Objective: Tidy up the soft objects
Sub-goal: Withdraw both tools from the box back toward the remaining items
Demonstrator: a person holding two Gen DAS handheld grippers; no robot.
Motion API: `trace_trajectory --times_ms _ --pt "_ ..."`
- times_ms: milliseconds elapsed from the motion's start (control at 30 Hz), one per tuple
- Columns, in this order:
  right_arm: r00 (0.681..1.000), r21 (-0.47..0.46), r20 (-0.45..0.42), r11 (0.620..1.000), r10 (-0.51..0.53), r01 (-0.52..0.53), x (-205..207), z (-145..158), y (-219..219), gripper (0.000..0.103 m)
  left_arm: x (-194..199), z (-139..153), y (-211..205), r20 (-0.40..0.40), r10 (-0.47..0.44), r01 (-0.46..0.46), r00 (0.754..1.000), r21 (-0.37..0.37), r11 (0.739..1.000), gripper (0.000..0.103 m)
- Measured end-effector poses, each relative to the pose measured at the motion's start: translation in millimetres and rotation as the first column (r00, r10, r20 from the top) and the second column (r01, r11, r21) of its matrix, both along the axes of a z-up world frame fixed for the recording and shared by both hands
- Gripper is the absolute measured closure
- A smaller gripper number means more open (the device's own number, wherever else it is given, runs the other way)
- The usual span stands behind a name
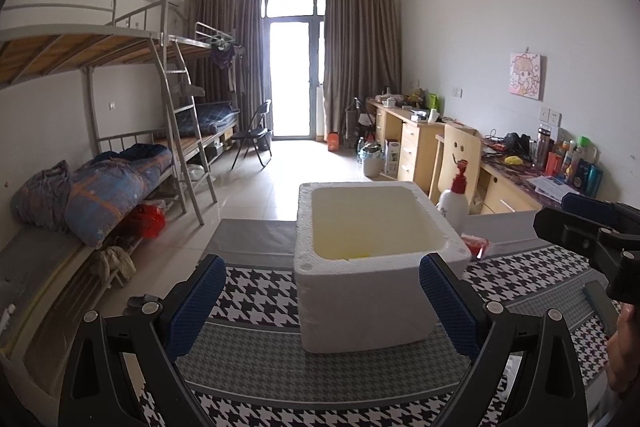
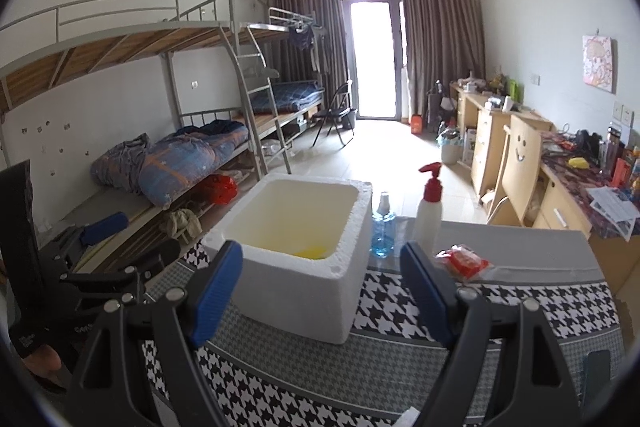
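Note:
A white foam box (image 1: 368, 307) (image 2: 304, 291) stands on the houndstooth tablecloth (image 1: 256, 299), open at the top. A yellow soft thing (image 2: 312, 251) (image 1: 362, 257) lies at its bottom, mostly hidden by the wall. My left gripper (image 1: 320, 307) is open just short of the box, blue pads wide apart with nothing between them; from the right wrist it shows at the left (image 2: 134, 239), clear of the box. My right gripper (image 2: 322, 293) is open too, short of the box's near right corner, and shows at the right edge (image 1: 576, 223).
Behind the box stand a white pump bottle with a red top (image 2: 430, 211) (image 1: 456, 199) and a blue spray bottle (image 2: 383, 227). A red packet (image 2: 464, 261) (image 1: 476, 245) lies to the box's right. Bunk beds line the left wall, desks the right.

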State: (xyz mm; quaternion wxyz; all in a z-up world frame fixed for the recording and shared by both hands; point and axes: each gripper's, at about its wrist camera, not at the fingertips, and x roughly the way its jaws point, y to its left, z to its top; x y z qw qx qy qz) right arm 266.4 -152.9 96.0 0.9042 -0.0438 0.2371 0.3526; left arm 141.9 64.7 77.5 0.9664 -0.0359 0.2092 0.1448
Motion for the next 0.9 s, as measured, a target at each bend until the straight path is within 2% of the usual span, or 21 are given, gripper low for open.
trace_trajectory --times_ms 367,667,900 --pt "0.997 0.003 0.059 0.999 -0.054 0.054 -16.8 -9.3 -20.9 0.019 -22.4 -8.9 -17.3 0.047 -0.015 0.016 0.999 -0.011 1.000 0.005" --pt "0.988 -0.002 0.115 0.995 -0.099 0.100 -32.5 -18.9 -37.4 0.019 -33.3 -22.1 -28.7 0.058 -0.012 0.011 0.998 0.012 1.000 0.003" --pt "0.987 0.018 0.108 0.993 -0.116 0.115 -41.6 -26.8 -54.0 0.019 -40.7 -30.0 -36.3 0.055 -0.046 0.046 0.997 0.001 0.999 0.003"
